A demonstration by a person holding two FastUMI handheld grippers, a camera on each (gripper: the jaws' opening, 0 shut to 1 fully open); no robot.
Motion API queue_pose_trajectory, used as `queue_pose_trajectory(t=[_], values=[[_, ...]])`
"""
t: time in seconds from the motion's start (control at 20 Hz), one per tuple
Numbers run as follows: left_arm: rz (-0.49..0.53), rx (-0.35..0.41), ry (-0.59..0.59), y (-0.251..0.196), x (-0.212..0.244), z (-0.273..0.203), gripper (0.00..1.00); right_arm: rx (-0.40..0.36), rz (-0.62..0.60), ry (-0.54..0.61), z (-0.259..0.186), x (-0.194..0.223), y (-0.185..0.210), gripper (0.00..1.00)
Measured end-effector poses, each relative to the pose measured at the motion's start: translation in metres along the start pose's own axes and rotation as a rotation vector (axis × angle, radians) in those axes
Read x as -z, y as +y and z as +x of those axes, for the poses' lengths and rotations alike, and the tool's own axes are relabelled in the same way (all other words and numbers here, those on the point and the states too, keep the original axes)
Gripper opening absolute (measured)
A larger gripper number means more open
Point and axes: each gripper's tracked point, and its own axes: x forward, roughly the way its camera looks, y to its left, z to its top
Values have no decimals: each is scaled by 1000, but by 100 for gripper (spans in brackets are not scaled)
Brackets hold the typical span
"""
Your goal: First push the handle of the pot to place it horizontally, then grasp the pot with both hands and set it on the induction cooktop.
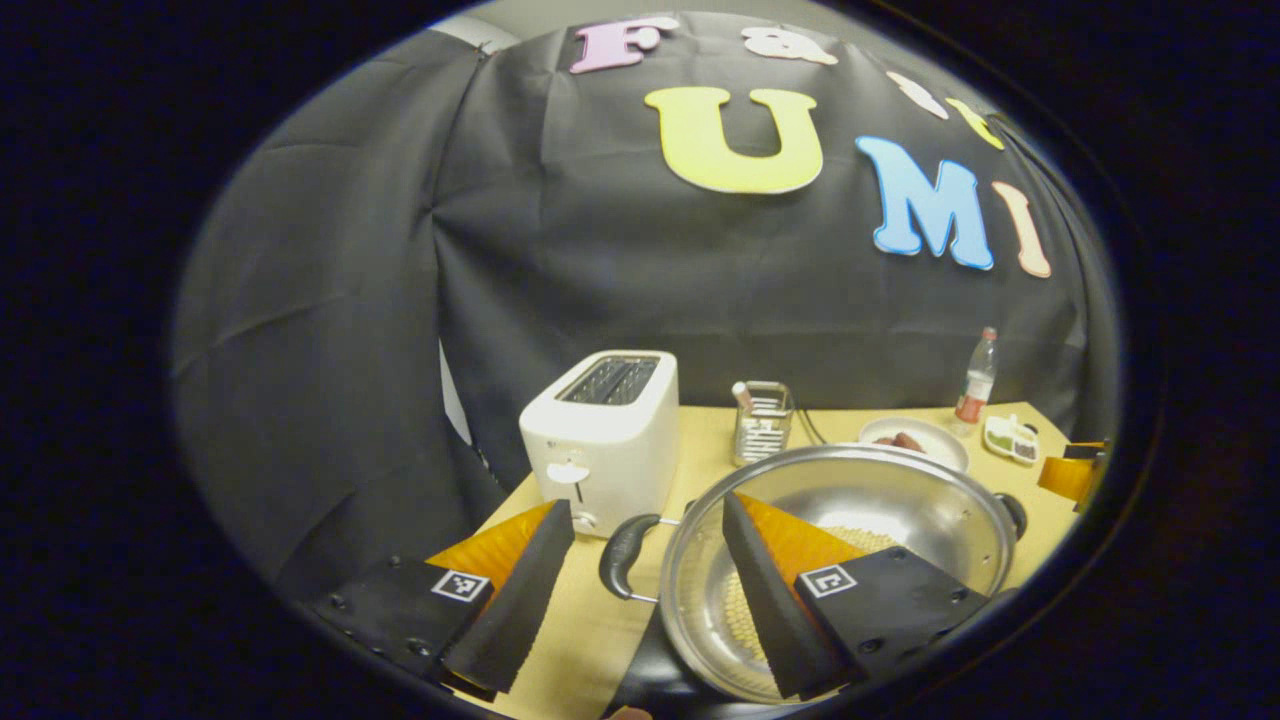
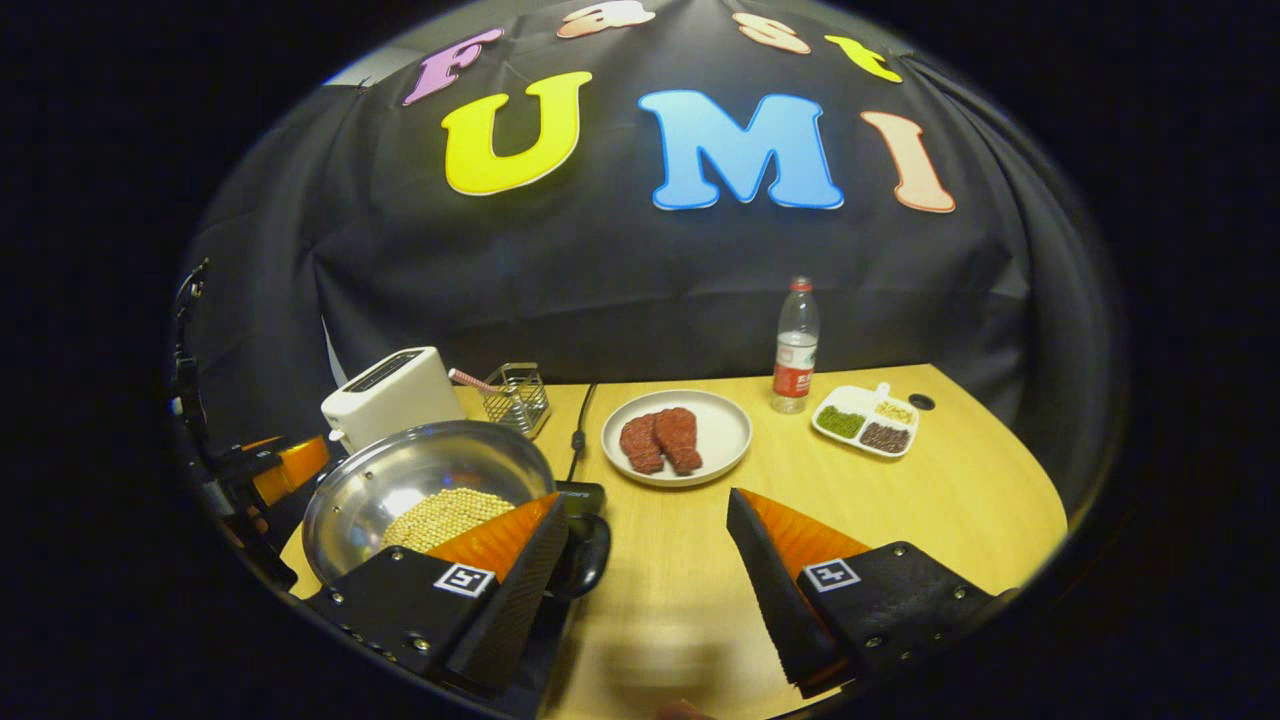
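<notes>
Though partly hidden, pot [image 2: 425, 490] holds beans [image 2: 445, 515].

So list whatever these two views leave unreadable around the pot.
- Induction cooktop: left gripper view, mostly hidden under the pot.
- Pot's near rim: left gripper view, covered by the left gripper.
- Pot's right handle: right gripper view, partly behind a finger.
- Sectioned dish: left gripper view, contents too small.

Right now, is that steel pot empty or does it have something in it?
Not empty: a layer of small pale beans covers part of the steel pot's bottom.
</notes>
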Motion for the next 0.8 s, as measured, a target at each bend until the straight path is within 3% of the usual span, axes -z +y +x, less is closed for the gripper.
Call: queue_pose_trajectory(t=[0.1, 0.15, 0.2, 0.3, 0.8], values=[[30, 14, -64, -28, -29, -29, 99, 26, -1, -58, -24, -16, -33, 96], [43, 26, -105, -46, -43, -46, 94, 34, -7, -93, -37, -24, -48, 96], [44, 43, -145, -67, -59, -62, 99, 44, -18, -120, -51, -31, -65, 96], [25, 74, -194, -107, -83, -92, 96, 60, -38, -162, -78, -41, -96, 96], [10, 163, -347, -252, -130, -255, 96, 86, -65, -406, -217, -89, -221, 96]])
